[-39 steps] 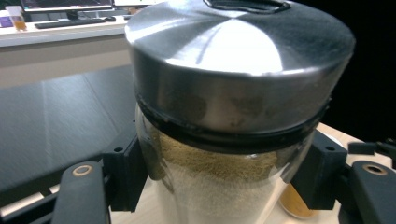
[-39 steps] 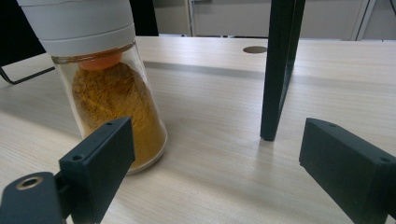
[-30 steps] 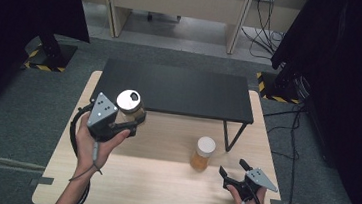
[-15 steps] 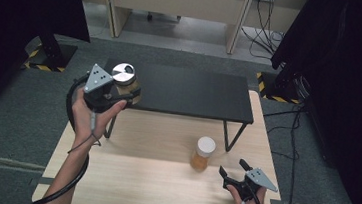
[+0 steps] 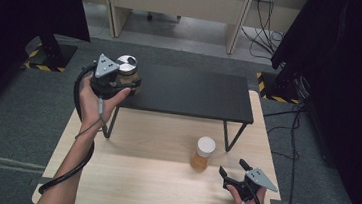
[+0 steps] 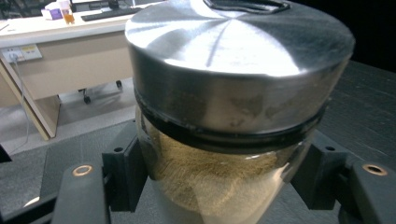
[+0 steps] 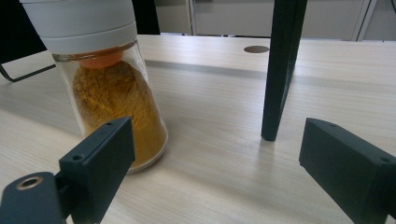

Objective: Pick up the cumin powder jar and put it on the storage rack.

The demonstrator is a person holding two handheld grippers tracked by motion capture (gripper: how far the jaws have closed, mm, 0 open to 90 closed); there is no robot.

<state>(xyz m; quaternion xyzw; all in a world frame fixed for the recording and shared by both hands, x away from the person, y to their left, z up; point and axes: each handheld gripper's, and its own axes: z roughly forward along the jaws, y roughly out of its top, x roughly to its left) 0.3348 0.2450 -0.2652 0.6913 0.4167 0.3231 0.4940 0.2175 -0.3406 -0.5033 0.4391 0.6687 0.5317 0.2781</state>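
The left claw (image 5: 121,78) is clenched on a glass jar (image 5: 127,71) with a shiny metal lid (image 6: 238,35). In the left gripper view the two black jaws press against the jar's glass sides just below the lid's dark rim, and brownish powder shows through the glass between them. In the high view this claw and its jar are held over the left end of a low black shelf (image 5: 195,93), which stands on the wooden bench (image 5: 161,180). The hand (image 5: 96,101) grips the claw from behind, and its cable loops down along the forearm.

The right claw (image 5: 232,170) is released, its jaws standing wide apart with nothing between them. It sits low over the near right part of the bench. Ahead of it and a little to its left stands a second jar (image 7: 107,84), upright on the bench, with a white lid and orange-yellow powder inside; the jar is near the claw but apart from it. In the right gripper view, one black leg (image 7: 280,70) of the shelf rises from the bench just beyond the gap between the jaws, to the right of that jar.
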